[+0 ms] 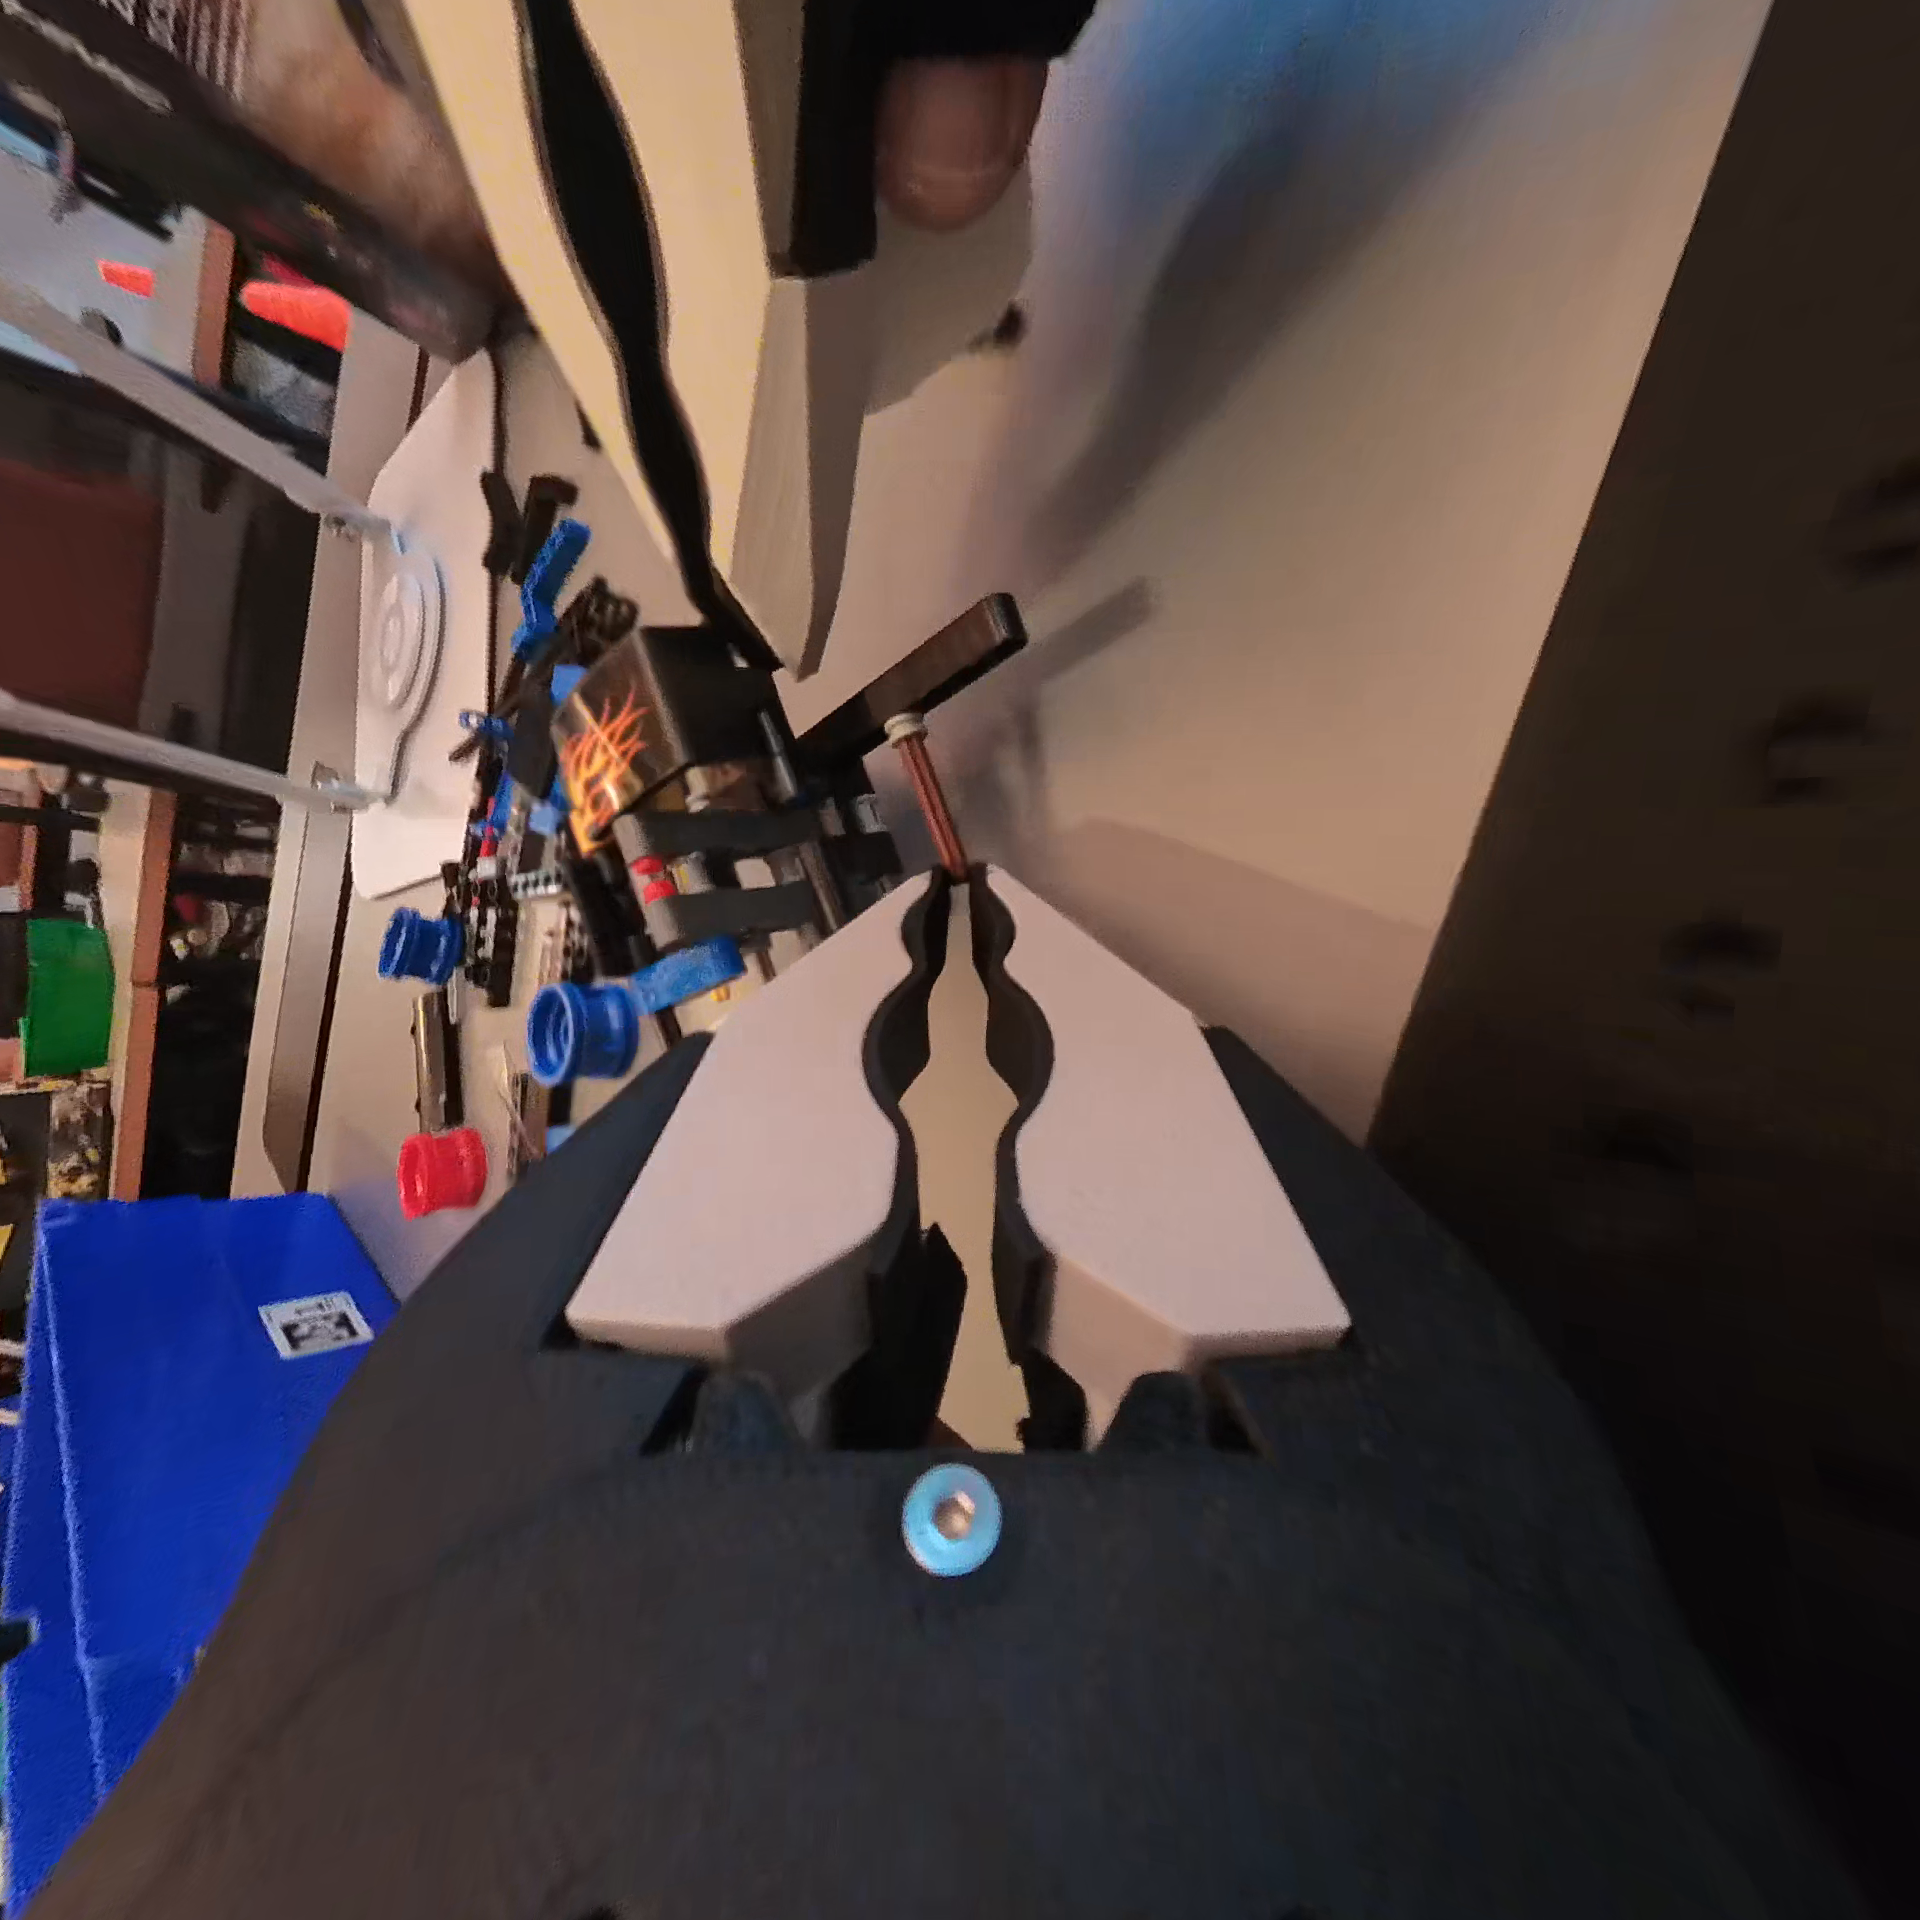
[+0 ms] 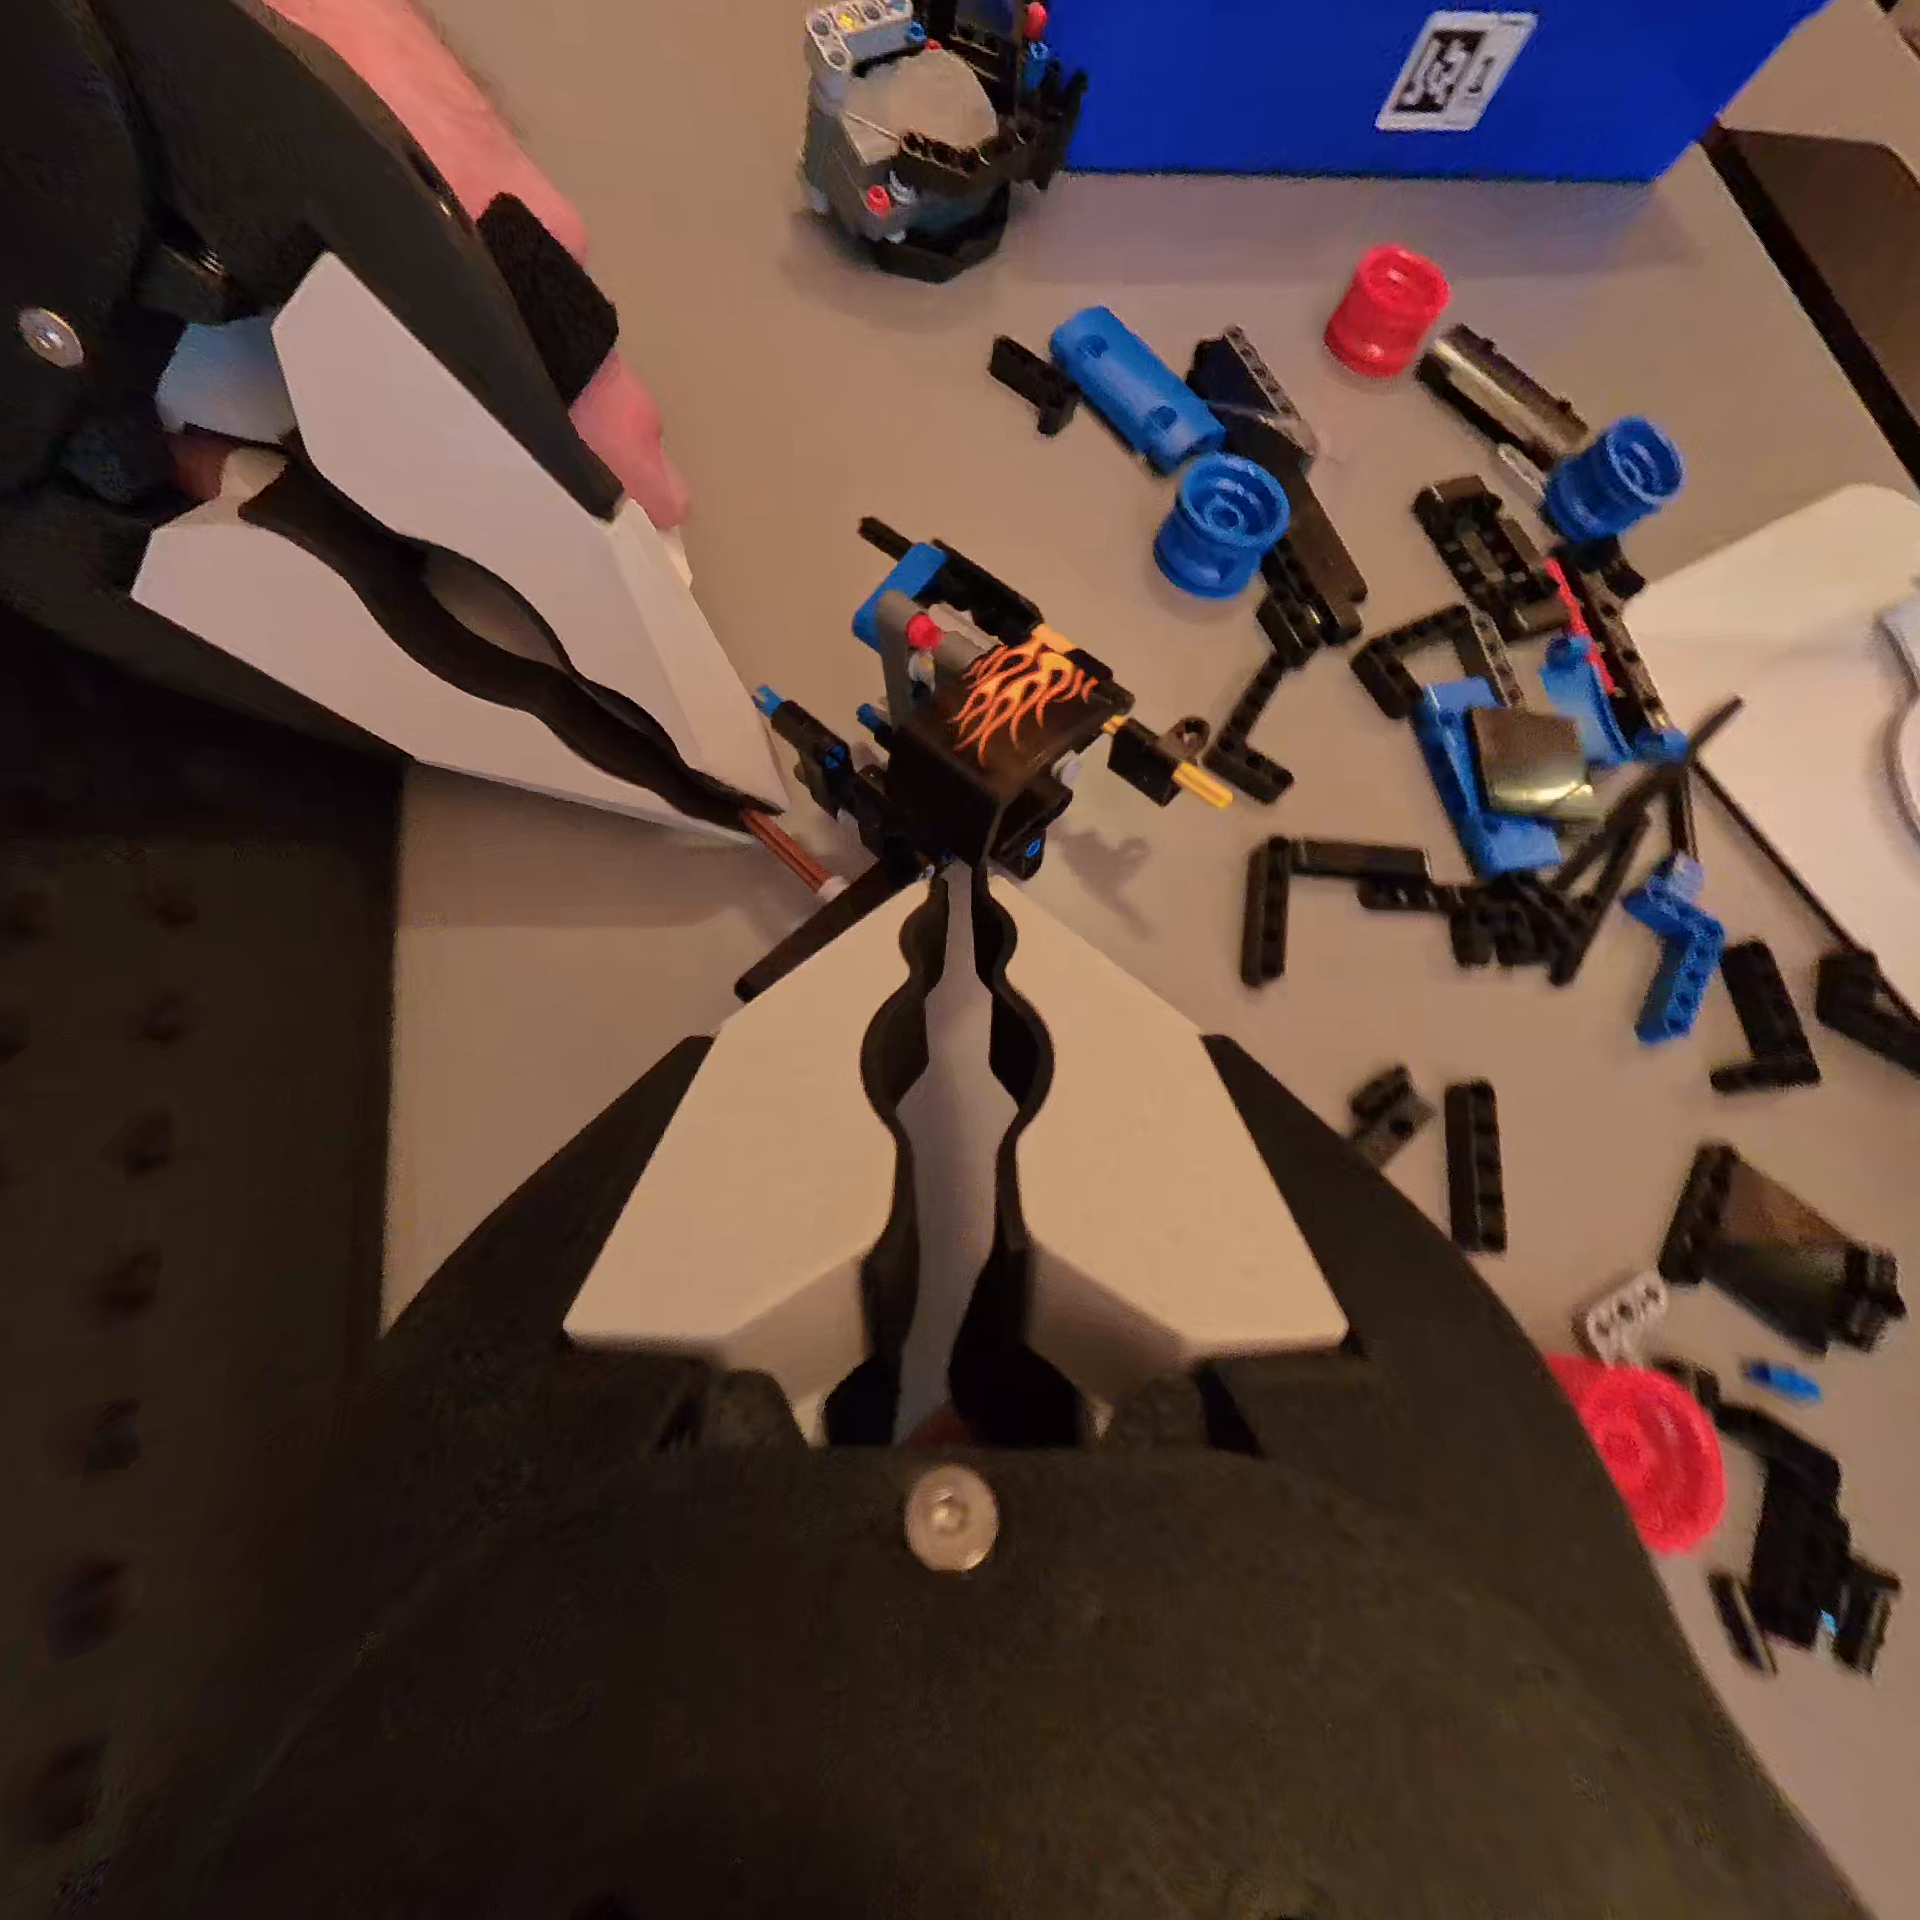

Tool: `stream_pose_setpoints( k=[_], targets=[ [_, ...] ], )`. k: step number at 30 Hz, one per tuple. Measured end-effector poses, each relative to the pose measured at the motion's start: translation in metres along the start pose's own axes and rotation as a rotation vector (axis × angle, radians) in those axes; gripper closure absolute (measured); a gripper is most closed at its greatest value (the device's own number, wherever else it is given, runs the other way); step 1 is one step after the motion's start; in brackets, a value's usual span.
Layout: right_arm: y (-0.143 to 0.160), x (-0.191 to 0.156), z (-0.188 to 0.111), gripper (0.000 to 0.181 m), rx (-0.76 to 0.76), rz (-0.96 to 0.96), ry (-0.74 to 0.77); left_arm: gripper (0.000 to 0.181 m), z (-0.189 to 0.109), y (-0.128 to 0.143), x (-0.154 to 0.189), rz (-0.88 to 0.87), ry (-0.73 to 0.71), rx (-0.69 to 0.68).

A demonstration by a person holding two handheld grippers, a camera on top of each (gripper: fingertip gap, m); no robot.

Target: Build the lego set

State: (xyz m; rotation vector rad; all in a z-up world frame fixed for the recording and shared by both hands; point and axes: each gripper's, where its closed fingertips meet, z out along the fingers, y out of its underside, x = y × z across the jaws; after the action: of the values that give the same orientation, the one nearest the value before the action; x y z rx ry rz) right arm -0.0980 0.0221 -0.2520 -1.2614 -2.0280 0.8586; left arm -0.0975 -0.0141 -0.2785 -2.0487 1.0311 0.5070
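Note:
A black lego assembly with an orange flame panel (image 2: 1023, 707) is held above the table. My right gripper (image 2: 961, 883) is shut on its underside. A long black beam (image 2: 810, 940) sticks out of it to the left. A brown axle (image 2: 790, 847) with a white bush runs into that beam. My left gripper (image 2: 764, 816) is shut on the axle's free end. In the left wrist view my left gripper (image 1: 954, 873) pinches the axle (image 1: 930, 800) below the beam (image 1: 914, 675). The right gripper's fingers (image 1: 769, 582) reach the assembly (image 1: 623, 748) from above.
Loose black and blue pieces lie on the grey table (image 2: 831, 395) to the right, with blue wheels (image 2: 1221, 525), a red wheel (image 2: 1387, 307) and a larger red wheel (image 2: 1647, 1455). A grey-black sub-build (image 2: 914, 135) and a blue bin (image 2: 1299, 94) stand at the back. A dark board (image 2: 156, 1039) lies left. Across from one pair of fingers to the other is roughly 5 centimeters. Between my right fingertips and the larger red wheel (image 2: 1647, 1455) there is roughly 15 centimeters.

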Motion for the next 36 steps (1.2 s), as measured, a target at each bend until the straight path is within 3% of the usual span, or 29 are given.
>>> stream_pose_setpoints(
  k=[10, 14, 19, 23, 25, 26, 30, 36],
  targets=[
    [-0.033, 0.01, 0.067, 0.18, -0.06, -0.103, 0.016, 0.18, -0.008, 0.066, -0.03, -0.126, -0.105, -0.135],
    [-0.029, 0.024, 0.066, 0.171, -0.126, -0.156, 0.104, 0.18, -0.006, 0.085, -0.045, -0.177, -0.148, -0.187],
    [-0.029, 0.04, 0.01, 0.166, -0.074, -0.105, 0.167, 0.175, -0.009, 0.09, -0.051, -0.208, -0.164, -0.184],
    [-0.001, 0.076, -0.071, 0.166, -0.049, 0.006, 0.296, 0.154, -0.025, 0.084, -0.055, -0.275, -0.185, -0.118],
    [0.02, 0.095, -0.116, 0.167, -0.027, 0.087, 0.372, 0.136, -0.039, 0.075, -0.066, -0.306, -0.252, -0.046],
    [0.032, 0.102, -0.138, 0.168, -0.019, 0.127, 0.403, 0.128, -0.049, 0.067, -0.075, -0.303, -0.308, 0.011],
    [0.079, 0.119, -0.202, 0.168, -0.078, 0.191, 0.502, 0.128, -0.072, 0.026, -0.085, -0.271, -0.365, 0.176],
    [0.138, 0.12, -0.233, 0.169, -0.251, 0.232, 0.531, 0.138, -0.051, -0.038, -0.082, -0.19, -0.281, 0.309]
  ],
)
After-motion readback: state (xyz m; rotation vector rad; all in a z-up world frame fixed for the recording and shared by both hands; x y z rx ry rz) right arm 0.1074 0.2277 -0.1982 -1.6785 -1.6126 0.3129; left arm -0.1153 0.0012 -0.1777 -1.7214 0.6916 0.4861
